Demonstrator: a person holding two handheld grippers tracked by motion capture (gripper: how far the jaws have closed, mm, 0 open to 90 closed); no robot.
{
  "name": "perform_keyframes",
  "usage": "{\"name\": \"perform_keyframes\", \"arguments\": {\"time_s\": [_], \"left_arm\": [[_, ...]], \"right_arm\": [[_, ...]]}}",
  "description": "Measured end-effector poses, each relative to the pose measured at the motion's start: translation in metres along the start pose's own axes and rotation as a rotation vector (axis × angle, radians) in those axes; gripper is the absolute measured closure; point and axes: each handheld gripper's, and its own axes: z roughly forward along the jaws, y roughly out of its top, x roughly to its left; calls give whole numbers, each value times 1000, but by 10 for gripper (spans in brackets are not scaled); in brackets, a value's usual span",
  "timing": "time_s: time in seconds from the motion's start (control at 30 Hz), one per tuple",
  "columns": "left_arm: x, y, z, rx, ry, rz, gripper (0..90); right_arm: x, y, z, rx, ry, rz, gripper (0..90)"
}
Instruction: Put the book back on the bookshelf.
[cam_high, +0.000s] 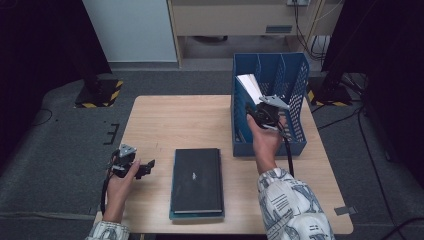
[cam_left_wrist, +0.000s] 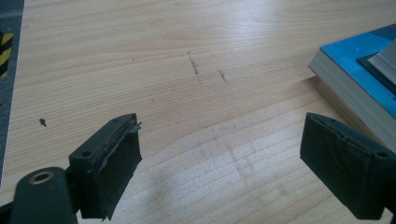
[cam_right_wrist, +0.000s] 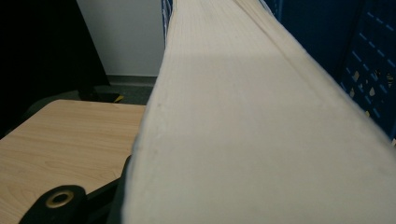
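Note:
A thick book (cam_high: 249, 84) stands tilted inside the blue slotted file basket (cam_high: 270, 147), pale page edges up. My right gripper (cam_high: 256, 111) is shut on its lower part from the near side. In the right gripper view the book's page edge (cam_right_wrist: 261, 121) runs away from the camera and covers the jaws, with the basket's wall (cam_right_wrist: 369, 56) to the right. My left gripper (cam_high: 146, 168) is held low over the table's front left and points right toward a stack of books (cam_high: 196, 180) with a black cover on top. Its jaws (cam_left_wrist: 219, 140) stand wide open over bare wood.
The light wooden table (cam_high: 175, 120) has free room across its left and middle. In the left gripper view the book stack (cam_left_wrist: 355, 56) shows a blue cover lying under the top book. Dark floor surrounds the table, with stands and cables to the right (cam_high: 345, 115).

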Motion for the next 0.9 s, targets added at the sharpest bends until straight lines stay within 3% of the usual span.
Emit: {"name": "perform_keyframes", "arguments": {"time_s": [0.23, 0.57, 0.9], "left_arm": [[0, 0, 0, -3, 0, -5, 115], [-1, 0, 0, 6, -1, -1, 115], [-1, 0, 0, 5, -3, -1, 115]], "right_arm": [[4, -1, -1, -2, -5, -5, 577], [9, 13, -9, -16, 6, -28, 423], [7, 29, -5, 18, 2, -36, 509]]}}
